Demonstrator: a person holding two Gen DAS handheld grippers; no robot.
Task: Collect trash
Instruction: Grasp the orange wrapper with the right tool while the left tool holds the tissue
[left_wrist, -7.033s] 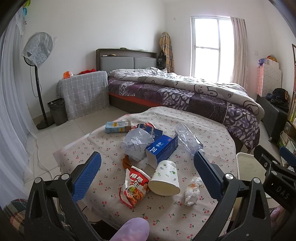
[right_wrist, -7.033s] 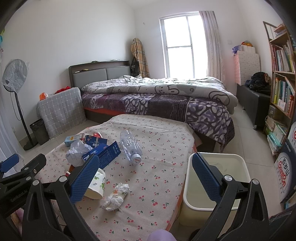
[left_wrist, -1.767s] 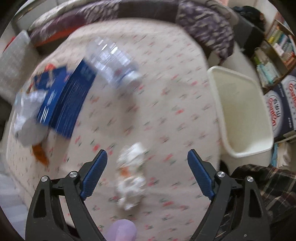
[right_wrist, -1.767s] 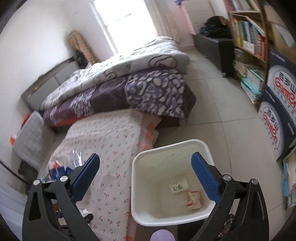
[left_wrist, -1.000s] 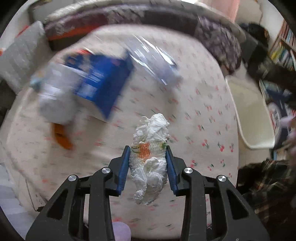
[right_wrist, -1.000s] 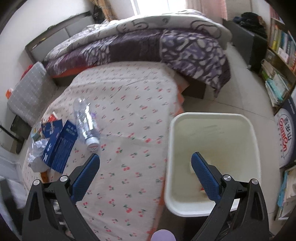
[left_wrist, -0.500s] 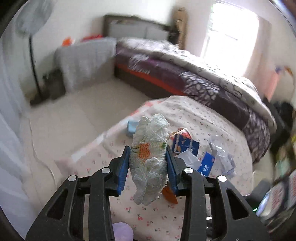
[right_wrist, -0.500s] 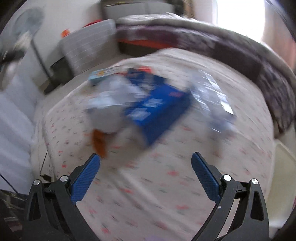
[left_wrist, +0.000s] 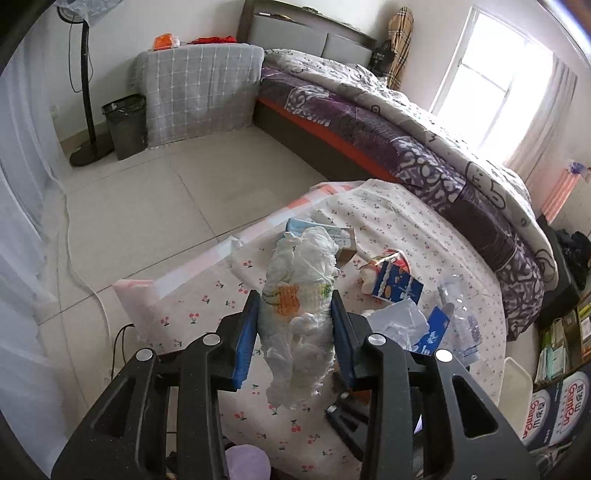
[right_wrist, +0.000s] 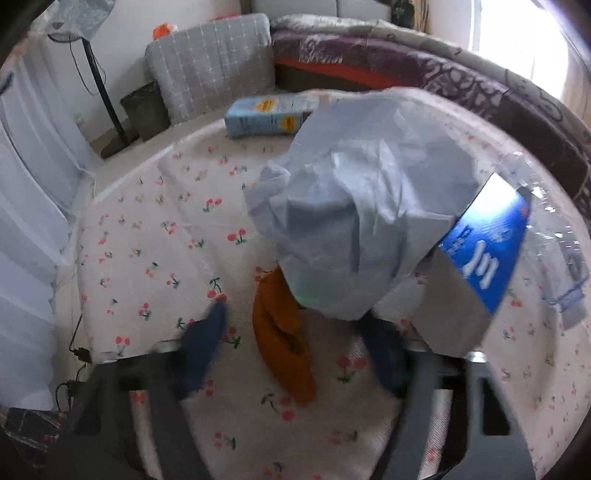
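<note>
My left gripper (left_wrist: 295, 332) is shut on a crumpled white tissue wad (left_wrist: 299, 314) with orange and green print, held well above the table. My right gripper (right_wrist: 295, 332) is open low over the tablecloth, its blue fingers either side of an orange peel (right_wrist: 282, 350). Just beyond the peel lies a crumpled grey-white plastic bag (right_wrist: 362, 206), with a blue carton (right_wrist: 480, 254) to its right. A light blue carton (right_wrist: 273, 114) lies at the table's far edge. A clear plastic bottle (left_wrist: 458, 321) lies on the table's right side.
A round table with a cherry-print cloth (left_wrist: 391, 221) carries a red and blue carton (left_wrist: 391, 277). The corner of a white bin (left_wrist: 517, 387) shows at the right. A bed (left_wrist: 424, 140), a dark bin (left_wrist: 123, 125) and a fan stand (left_wrist: 86, 92) lie beyond.
My left gripper closed on the tissue wad and lifted it up off the table. My right gripper swung from over the white bin to low over the table by the orange peel.
</note>
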